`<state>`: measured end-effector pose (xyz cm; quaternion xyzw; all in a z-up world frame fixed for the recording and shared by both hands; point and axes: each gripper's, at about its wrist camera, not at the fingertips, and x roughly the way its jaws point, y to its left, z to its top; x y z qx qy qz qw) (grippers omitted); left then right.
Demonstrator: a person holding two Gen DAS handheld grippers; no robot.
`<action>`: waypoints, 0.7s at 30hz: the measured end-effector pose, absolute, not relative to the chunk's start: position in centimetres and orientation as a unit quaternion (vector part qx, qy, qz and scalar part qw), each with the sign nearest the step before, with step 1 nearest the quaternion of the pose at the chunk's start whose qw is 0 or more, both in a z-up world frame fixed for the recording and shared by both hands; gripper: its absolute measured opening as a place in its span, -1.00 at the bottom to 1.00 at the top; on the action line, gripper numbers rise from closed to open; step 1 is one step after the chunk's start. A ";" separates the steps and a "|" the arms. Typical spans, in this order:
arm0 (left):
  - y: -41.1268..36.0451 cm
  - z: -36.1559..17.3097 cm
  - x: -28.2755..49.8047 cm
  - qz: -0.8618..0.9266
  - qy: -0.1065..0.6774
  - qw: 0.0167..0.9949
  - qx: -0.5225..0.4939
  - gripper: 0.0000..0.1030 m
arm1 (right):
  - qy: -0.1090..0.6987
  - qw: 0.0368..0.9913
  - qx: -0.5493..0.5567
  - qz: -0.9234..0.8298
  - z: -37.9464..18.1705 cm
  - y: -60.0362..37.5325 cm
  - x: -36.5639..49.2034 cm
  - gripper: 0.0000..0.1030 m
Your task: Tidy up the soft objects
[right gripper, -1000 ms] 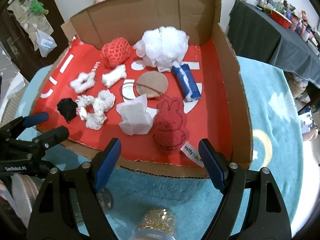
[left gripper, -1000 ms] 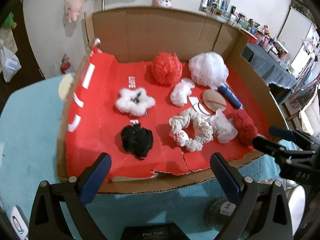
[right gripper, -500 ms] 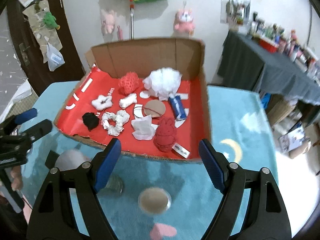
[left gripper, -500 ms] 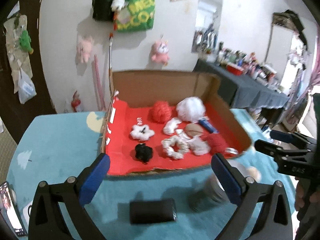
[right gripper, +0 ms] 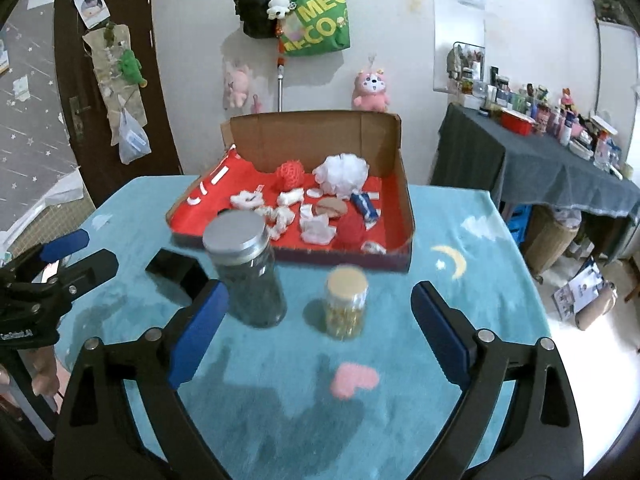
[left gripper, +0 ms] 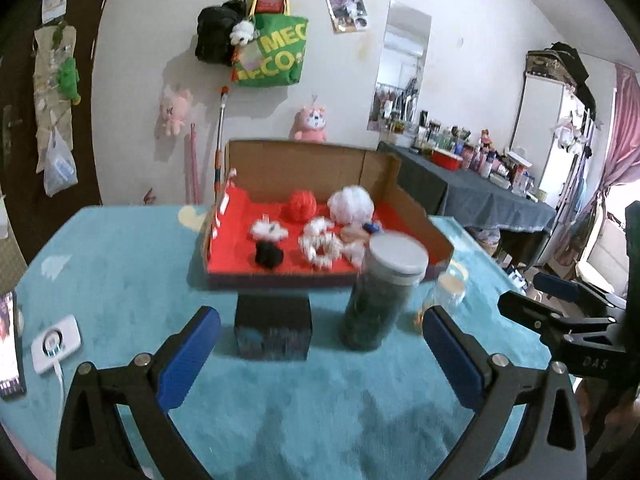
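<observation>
A cardboard box (left gripper: 304,156) (right gripper: 320,136) with a red floor stands at the far side of the teal table. In it lie a red mesh ball (left gripper: 303,206) (right gripper: 291,174), a white pouf (left gripper: 351,205) (right gripper: 342,172), a fluffy white star (left gripper: 269,231), a black pom (left gripper: 269,255), a white scrunchie (left gripper: 320,246) (right gripper: 278,218), a red knitted bunny (right gripper: 352,228) and a white tissue (right gripper: 318,230). My left gripper (left gripper: 320,356) is open and empty, well short of the box. My right gripper (right gripper: 320,332) is empty, its jaws opening.
Between the grippers and the box stand a dark jar (left gripper: 380,296) (right gripper: 248,272) with a grey lid, a small jar of gold bits (right gripper: 346,304) and a black box (left gripper: 274,328). A white charger (left gripper: 56,344) lies at the left. A cluttered dark-clothed table (right gripper: 540,168) stands at the right.
Both grippers have pulled back from the box and tilted up, so the box looks small and far. The jars and the black box have come into view. The right jaws stand wider.
</observation>
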<state>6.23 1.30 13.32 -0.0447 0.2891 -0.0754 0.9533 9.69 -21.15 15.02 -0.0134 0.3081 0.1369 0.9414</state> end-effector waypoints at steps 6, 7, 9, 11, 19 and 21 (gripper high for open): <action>0.5 9.3 6.2 -0.076 0.326 0.941 -0.042 1.00 | 0.327 0.937 -0.015 0.120 11.3 -21.1 8.7 0.83; 0.5 8.4 6.4 -0.073 0.334 0.939 -0.045 1.00 | 0.333 0.935 -0.016 0.118 10.4 -21.0 8.8 0.83; 0.4 6.8 6.8 -0.070 0.352 0.932 -0.046 1.00 | 0.347 0.930 -0.013 0.115 8.9 -21.1 9.0 0.83; 0.4 5.4 7.3 -0.062 0.370 0.926 -0.044 1.00 | 0.363 0.925 -0.011 0.112 7.4 -21.2 9.3 0.83; 0.0 2.3 8.3 -0.038 0.411 0.911 -0.023 1.00 | 0.408 0.909 -0.014 0.089 3.1 -21.2 10.9 0.83; -0.1 1.7 8.4 -0.033 0.418 0.908 -0.017 1.00 | 0.412 0.907 -0.017 0.083 2.7 -21.2 11.2 0.83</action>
